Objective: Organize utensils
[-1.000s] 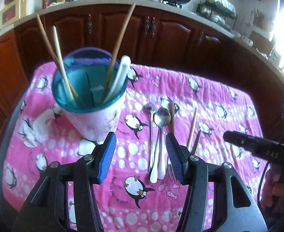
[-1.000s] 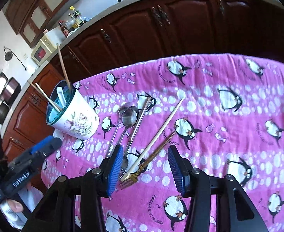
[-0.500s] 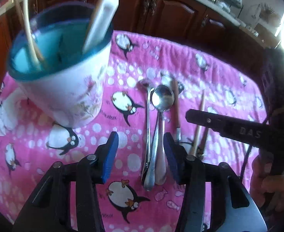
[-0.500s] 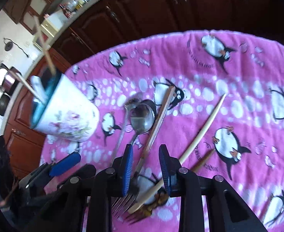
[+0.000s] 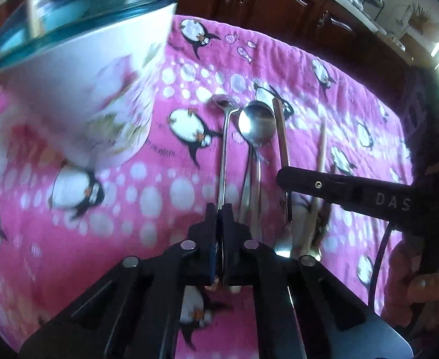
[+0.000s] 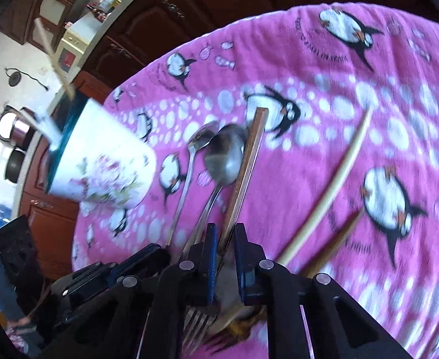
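small spoon (image 5: 225,137): thin steel and light, I'd judge; stiff, slick on the pads. It lies on the pink penguin cloth (image 5: 159,197), leftmost of the row, bowl away from me.
hold on small spoon: my left hand-held gripper (image 5: 218,230) is pinched tight on the near part of the handle. That far from the bowl I expect it to droop or swivel on the lift.
fork (image 6: 240,179): brown handle, steel tines near me under the gripper body. Stiff, a little heavier than the spoons by my guess. It lies just right of the large spoon (image 6: 225,158).
hold on fork: my right hand-held gripper (image 6: 225,239) has narrowed round the neck above the tines, handle running between the pads. Whether both pads already press I cannot tell.
loose chopsticks: a pale chopstick (image 6: 333,185) and a browner one (image 6: 339,239) lie to the right, light and apt to roll.
holder: the white floral cup (image 6: 106,173) with a teal rim stands on the worktop left of the row, chopsticks already in it.
left hand pose: pitched steeply down, low over the cloth.
right hand pose: also angled down, close beside the left.
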Motion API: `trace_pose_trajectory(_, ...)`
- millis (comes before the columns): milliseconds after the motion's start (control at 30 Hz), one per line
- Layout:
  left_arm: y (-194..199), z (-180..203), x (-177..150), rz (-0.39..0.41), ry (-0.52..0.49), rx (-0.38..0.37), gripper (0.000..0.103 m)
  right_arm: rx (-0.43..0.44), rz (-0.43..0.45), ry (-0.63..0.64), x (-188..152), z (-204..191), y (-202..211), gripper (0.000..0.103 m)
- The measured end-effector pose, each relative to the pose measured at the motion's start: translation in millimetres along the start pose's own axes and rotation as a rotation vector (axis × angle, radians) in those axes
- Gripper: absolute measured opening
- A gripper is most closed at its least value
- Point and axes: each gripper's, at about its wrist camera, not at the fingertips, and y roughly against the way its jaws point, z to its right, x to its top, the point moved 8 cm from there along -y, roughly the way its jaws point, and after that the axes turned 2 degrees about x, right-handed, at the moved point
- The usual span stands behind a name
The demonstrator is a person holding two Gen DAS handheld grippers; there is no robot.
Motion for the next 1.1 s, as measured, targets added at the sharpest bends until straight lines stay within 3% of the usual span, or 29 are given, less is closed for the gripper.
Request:
trace_pose_trajectory(233,33,-9,-52,-0.047,-0.040,-0.001,0.001,0.071,-0.069,0.008,-61,-13,12,0.008)
trace_pose_trajectory(433,43,-11,-47,-0.005,-0.029,-0.009,0.004,0.072,-0.066,-0.002,-96,-16,26,0.007)
trace_pose_trajectory(500,40,-10,-39,0.004,-0.028,0.001,0.022,0.062,-0.076,-0.010,-108,-16,31,0.007)
trace_pose_trajectory(567,32,-10,-28,0.019,-0.026,0.017,0.030,0.050,-0.080,-0.011,-114,-15,37,0.007)
trace_pose_trajectory(700,9,-8,-12,0.002,-0.021,0.044,0.029,-0.004,-0.091,0.001,-129,-6,56,0.007)
trace_pose_trajectory(833,-6,-5,-2,-0.005,-0.044,0.067,0.029,0.003,-0.080,-0.017,-129,1,73,0.007)
trace_pose_trajectory(900,-9,-2,3,-0.018,-0.042,0.049,0.008,0.032,-0.060,-0.042,-125,2,81,0.007)
trace_pose_trajectory(1100,7,-2,-12,-0.033,-0.062,0.033,0.006,0.048,-0.005,-0.011,-107,-14,93,0.007)
